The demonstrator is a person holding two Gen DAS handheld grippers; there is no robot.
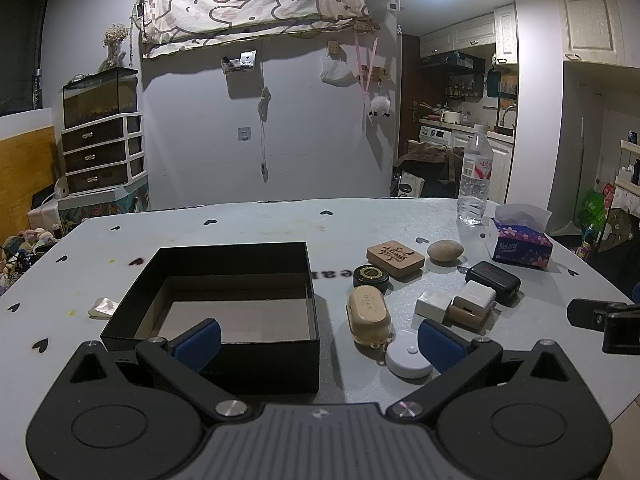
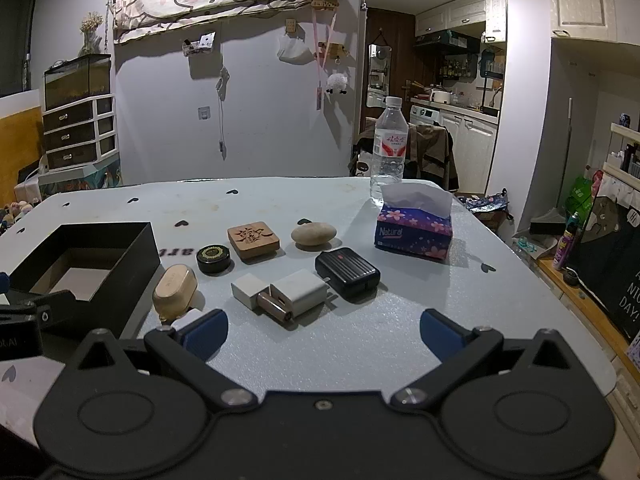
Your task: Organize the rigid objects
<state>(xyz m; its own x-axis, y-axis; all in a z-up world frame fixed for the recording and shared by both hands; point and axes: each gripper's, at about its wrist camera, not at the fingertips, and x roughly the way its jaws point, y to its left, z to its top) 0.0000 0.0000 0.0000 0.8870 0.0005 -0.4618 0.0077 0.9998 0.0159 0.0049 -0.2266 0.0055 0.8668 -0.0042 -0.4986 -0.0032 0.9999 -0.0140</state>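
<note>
Both the left gripper point(image 1: 318, 342) and the right gripper point(image 2: 324, 334) hung over the table point(image 2: 360, 344) with jaws spread wide and nothing between them. Just ahead, the black box point(image 1: 224, 280) sat empty. Beside it lay a white disc point(image 1: 408, 356), beige case point(image 1: 368, 312), white adapters point(image 2: 298, 292), black case point(image 2: 347, 274), round tin point(image 2: 214, 258), wooden block point(image 2: 253, 240) and stone point(image 2: 313, 234), all apparently unsorted; the work looked barely begun.

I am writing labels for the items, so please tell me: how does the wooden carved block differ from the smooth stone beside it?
The wooden carved block is flat, squarish and orange-brown, with a dark carved character on top; the smooth stone is rounded, oval, pale tan and plain. In the right wrist view the block lies left of the stone. Both rest loose on the table, outside the black box.
</note>
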